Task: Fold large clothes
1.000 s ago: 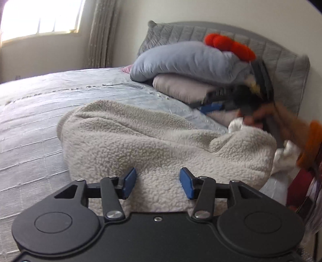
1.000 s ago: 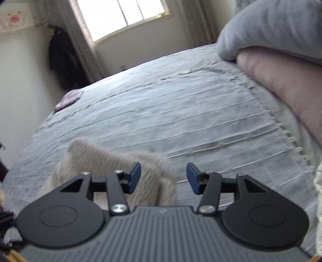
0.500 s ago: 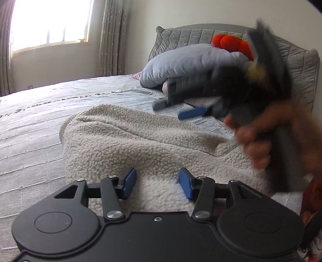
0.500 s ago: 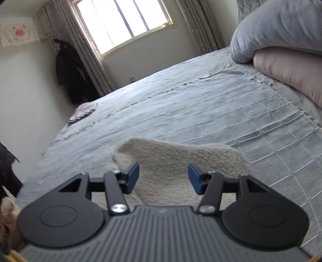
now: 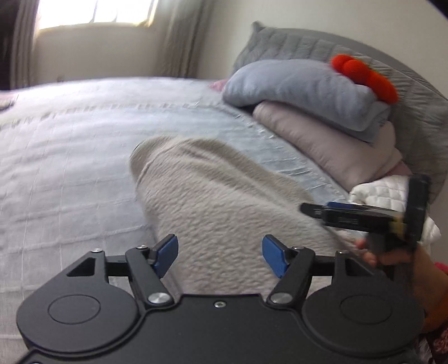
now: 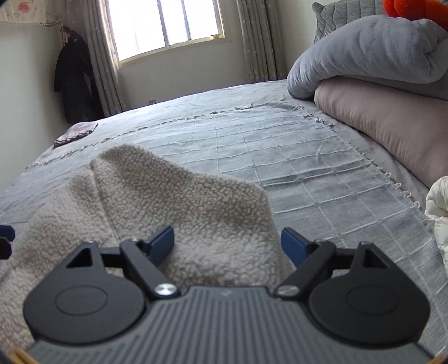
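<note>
In the left wrist view the left gripper (image 5: 220, 254) now has its jaws opening over the cream fleece (image 5: 224, 190), wider than a second ago and pinching nothing; the fleece lies bunched on the grey bedspread (image 5: 70, 156), so I judge a fresh grab is coming. Only here does the person's hand (image 5: 392, 254) show. The right wrist view has the right gripper (image 6: 227, 243) opening too, empty above the fleece's near corner, and alone shows the window (image 6: 165, 25).

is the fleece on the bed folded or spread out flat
Folded, at least partly. In the right wrist view the fleece shows one layer lying doubled over another, with a raised edge running down it, on the bedspread.
</note>
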Demonstrator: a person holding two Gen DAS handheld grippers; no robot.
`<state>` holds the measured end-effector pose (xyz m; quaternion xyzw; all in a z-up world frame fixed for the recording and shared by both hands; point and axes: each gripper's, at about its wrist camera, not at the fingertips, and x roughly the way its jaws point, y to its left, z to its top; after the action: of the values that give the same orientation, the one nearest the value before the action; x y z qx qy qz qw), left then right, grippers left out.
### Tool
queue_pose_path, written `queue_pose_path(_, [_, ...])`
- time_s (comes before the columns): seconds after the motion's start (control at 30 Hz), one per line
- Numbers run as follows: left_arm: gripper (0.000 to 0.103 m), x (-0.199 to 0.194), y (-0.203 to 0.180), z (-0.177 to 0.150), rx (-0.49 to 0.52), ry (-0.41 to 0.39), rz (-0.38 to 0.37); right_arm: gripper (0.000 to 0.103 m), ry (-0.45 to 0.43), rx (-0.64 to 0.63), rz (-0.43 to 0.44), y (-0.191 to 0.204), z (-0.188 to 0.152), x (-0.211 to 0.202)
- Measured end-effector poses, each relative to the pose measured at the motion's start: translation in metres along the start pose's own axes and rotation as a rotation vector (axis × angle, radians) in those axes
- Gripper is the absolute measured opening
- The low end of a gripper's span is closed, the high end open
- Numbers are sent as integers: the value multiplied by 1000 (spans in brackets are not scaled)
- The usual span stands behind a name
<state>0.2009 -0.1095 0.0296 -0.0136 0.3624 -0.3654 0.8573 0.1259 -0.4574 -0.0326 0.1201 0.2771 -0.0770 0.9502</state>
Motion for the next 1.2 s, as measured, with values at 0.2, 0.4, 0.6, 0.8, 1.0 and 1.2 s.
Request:
queue_pose_path(0.2, [92, 21, 32, 0, -219, 80, -82, 87, 130, 86, 104, -28, 6, 4])
queue_pose_path(0.4, [96, 45, 57, -11, -438, 139, -234, 92, 336, 439, 285, -79, 0, 36])
queue_pose_path(0.6, [99, 65, 70, -28, -608, 129, -356, 93, 450, 648, 432, -104, -22, 69])
queue_pose_path(0.8, [92, 59, 66, -36, -634, 64, -368, 79, 405, 692, 517, -106, -35, 75])
queue_pose_path(1.0, [84, 37, 70, -30, -593, 22, -370, 76, 365, 648, 556, -85, -28, 57])
queue_pose_path(1.2, [84, -17, 115, -16, -557, -81, -277, 76, 414, 559, 621, -3, -8, 61])
